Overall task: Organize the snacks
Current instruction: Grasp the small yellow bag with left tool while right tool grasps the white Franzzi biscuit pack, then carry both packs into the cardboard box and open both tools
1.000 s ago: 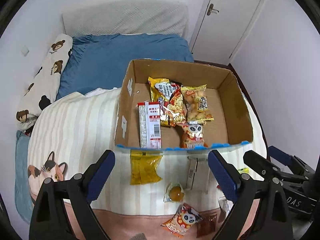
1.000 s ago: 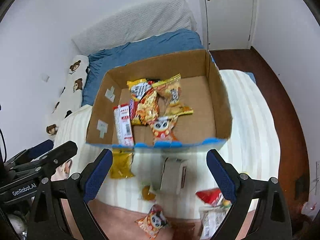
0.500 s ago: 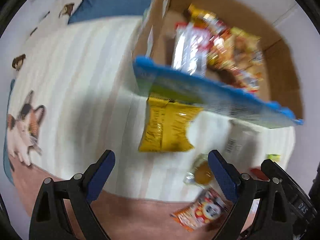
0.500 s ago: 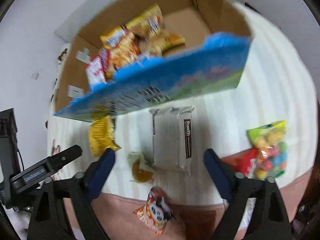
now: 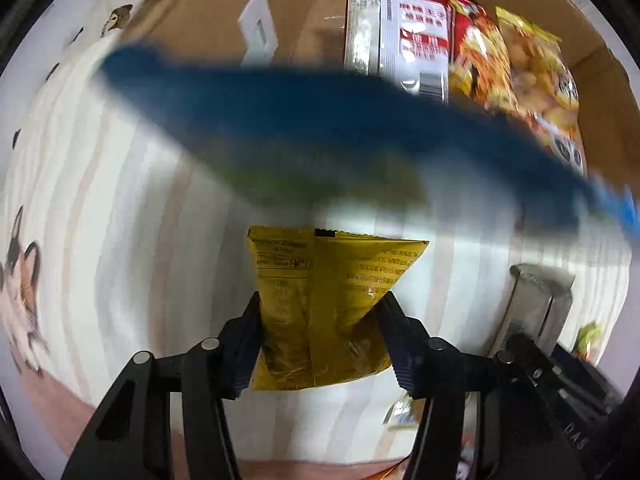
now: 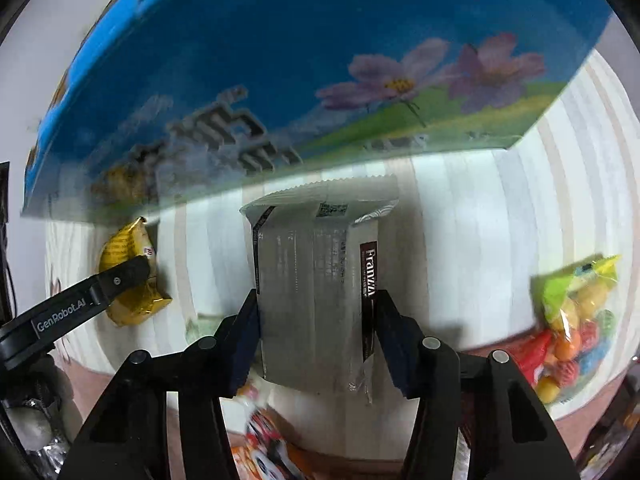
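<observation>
Both claws are pinching snacks for the cardboard box (image 5: pixel 320 36) ahead: the left gripper (image 5: pixel 320 332), jaws just closing, is squeezing a yellow packet (image 5: pixel 324 304); the right gripper (image 6: pixel 316 328) is closing on a grey wafer pack (image 6: pixel 312 292). Both snacks are lying on a striped blanket (image 5: pixel 132 208) beneath the claws.

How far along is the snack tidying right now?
Partly done. Several packets already lie in the cardboard box. In hand: the left gripper has just been closing on the yellow packet, the right gripper on the white Franzzi pack. Left on the bed: the candy bag and an orange panda packet.
</observation>
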Action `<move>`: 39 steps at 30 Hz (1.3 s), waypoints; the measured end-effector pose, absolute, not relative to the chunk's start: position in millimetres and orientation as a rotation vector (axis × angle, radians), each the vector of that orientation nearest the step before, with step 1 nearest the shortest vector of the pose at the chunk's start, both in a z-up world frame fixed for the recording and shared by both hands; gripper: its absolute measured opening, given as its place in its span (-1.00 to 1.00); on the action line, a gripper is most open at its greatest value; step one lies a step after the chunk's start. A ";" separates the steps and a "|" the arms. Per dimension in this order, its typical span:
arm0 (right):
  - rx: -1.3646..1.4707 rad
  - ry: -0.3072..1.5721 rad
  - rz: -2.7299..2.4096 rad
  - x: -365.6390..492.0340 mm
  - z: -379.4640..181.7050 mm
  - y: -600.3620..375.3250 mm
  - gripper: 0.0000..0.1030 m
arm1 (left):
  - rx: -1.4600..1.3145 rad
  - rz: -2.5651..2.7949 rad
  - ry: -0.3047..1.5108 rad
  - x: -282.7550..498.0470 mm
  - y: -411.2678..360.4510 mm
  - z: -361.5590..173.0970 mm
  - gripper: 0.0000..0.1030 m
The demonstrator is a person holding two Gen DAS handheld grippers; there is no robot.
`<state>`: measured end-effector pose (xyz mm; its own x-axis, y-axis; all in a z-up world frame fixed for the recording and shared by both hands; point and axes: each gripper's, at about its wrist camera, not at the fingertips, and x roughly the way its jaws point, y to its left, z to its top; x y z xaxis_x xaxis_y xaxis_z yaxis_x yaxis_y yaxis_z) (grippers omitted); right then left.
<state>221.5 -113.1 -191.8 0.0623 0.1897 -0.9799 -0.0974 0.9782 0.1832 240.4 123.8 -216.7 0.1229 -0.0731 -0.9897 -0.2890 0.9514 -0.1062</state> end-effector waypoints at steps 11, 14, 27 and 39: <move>0.032 1.591 0.256 169.5 -203.6 -113.8 0.12 | -0.344 0.160 1.534 140.0 122.9 -235.5 0.03; 0.007 1.598 0.252 160.1 -208.8 -108.6 0.13 | -0.346 0.163 1.528 135.1 122.7 -237.0 0.05; 0.016 1.612 0.220 161.9 -221.0 -85.8 0.23 | -0.304 0.155 1.540 154.0 109.7 -258.5 0.07; 0.039 1.514 0.265 146.3 -185.4 -80.1 0.10 | -0.291 0.116 1.482 142.0 98.9 -219.8 -0.03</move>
